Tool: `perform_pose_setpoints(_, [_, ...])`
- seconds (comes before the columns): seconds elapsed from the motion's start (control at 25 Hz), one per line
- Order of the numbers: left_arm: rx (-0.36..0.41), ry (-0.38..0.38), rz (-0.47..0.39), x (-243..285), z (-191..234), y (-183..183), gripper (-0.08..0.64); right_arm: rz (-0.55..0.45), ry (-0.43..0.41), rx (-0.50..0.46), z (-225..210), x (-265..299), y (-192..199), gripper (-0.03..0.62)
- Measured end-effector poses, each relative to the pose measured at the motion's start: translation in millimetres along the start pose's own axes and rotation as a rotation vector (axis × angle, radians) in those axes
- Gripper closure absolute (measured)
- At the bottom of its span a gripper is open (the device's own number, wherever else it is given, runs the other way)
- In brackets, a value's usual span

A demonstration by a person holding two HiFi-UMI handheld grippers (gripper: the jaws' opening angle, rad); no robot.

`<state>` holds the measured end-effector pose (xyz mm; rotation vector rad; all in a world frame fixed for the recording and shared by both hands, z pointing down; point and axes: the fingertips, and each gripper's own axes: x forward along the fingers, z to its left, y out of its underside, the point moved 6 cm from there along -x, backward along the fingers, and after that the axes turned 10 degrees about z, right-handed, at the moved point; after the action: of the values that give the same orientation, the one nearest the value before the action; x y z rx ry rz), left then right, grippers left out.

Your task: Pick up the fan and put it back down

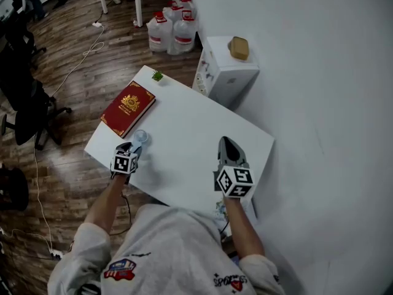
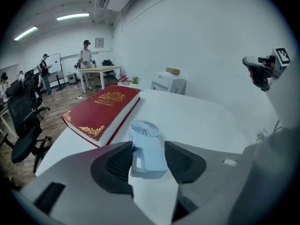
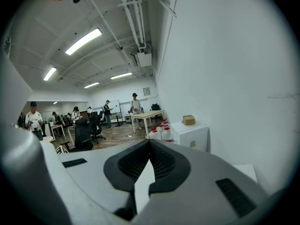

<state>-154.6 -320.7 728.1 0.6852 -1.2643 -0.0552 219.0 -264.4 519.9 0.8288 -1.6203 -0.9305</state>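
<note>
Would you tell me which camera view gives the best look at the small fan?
The left gripper view: the fan lies close up between the jaws of the left gripper, its round grille plain. The head view shows it only as a small pale shape beside the red book. The right gripper view does not show it.

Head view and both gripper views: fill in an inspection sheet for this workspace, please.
Surface: white table, set against the wall.
Job's things: light-blue fan, lying on the table near the book.
Clutter: red book flat on the table; small green plant at the far corner.
Grippers: left gripper has its jaws apart around the fan's handle; right gripper has its jaws together, with nothing between them.
Cables: white cable trailing across the wooden floor.
Surroundings: white cabinet, water jugs, office chair.
</note>
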Motion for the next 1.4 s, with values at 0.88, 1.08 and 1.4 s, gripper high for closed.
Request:
perform_pose_setpoints(0.88, [0.068, -0.078, 0.068, 3.8, 6.7, 14.7, 0.347, 0.013, 0.016, -0.011, -2.1, -7.6, 2.2, 0.601])
perform_pose_setpoints(1.08, [0.013, -0.054, 0.042, -7.1, 2.6, 21.9, 0.348, 0.016, -0.006, -0.016, 6.2, -4.8, 5.2, 0.601])
perform_pose_setpoints(1.4, [-0.019, -0.069, -0.116, -48.0, 0.4, 5.7, 0.495, 0.014, -0.073, -0.047, 31.5, 7.5, 6.9, 0.601])
